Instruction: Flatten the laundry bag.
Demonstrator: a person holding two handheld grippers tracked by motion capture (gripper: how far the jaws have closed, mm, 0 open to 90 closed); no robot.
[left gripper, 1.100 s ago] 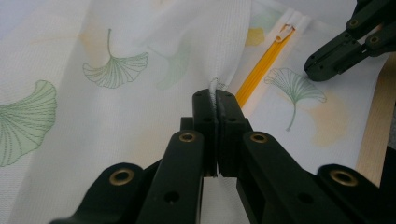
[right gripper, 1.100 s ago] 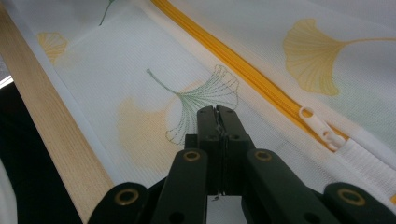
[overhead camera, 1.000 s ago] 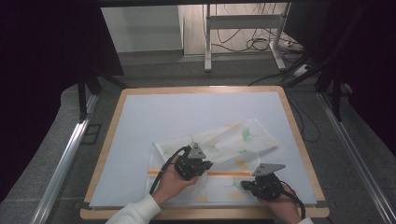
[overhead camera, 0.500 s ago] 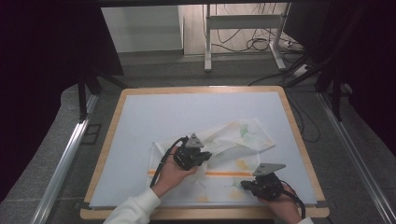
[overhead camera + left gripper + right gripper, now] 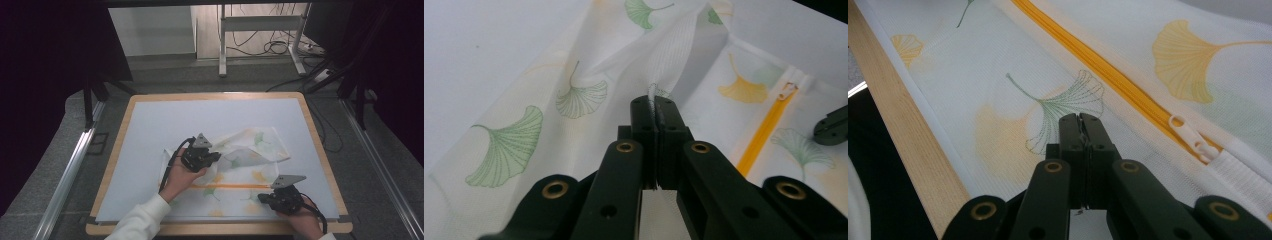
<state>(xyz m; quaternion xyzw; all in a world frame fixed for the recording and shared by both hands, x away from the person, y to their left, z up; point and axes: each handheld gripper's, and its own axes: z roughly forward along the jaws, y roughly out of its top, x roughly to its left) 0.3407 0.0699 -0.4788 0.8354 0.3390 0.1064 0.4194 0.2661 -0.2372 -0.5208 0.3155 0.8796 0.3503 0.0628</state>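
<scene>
A: What do the left gripper [image 5: 655, 107]'s fingers [image 5: 642, 120] hold?

B: They pinch a raised fold of the mesh bag [image 5: 250, 175], lifted off the white surface [image 5: 165, 120]; the bag spreads ahead and to both sides of them.

A: And the right gripper [image 5: 1080, 125]?

B: Its fingers are closed on the flat bag, the orange zipper [image 5: 1108, 70] just right of them, the wooden edge [image 5: 903, 135] left.

White mesh bag [image 5: 240, 170] with ginkgo-leaf print, partly folded on table.

Spread flat near the right gripper [image 5: 274, 199], whose closed jaws pinch its near part; orange zipper [image 5: 1108, 70] running just beyond those jaws, white pull [image 5: 1188, 132] at its end. Far portion lifted into a fold, pinched between left gripper [image 5: 654, 107] jaws.
</scene>
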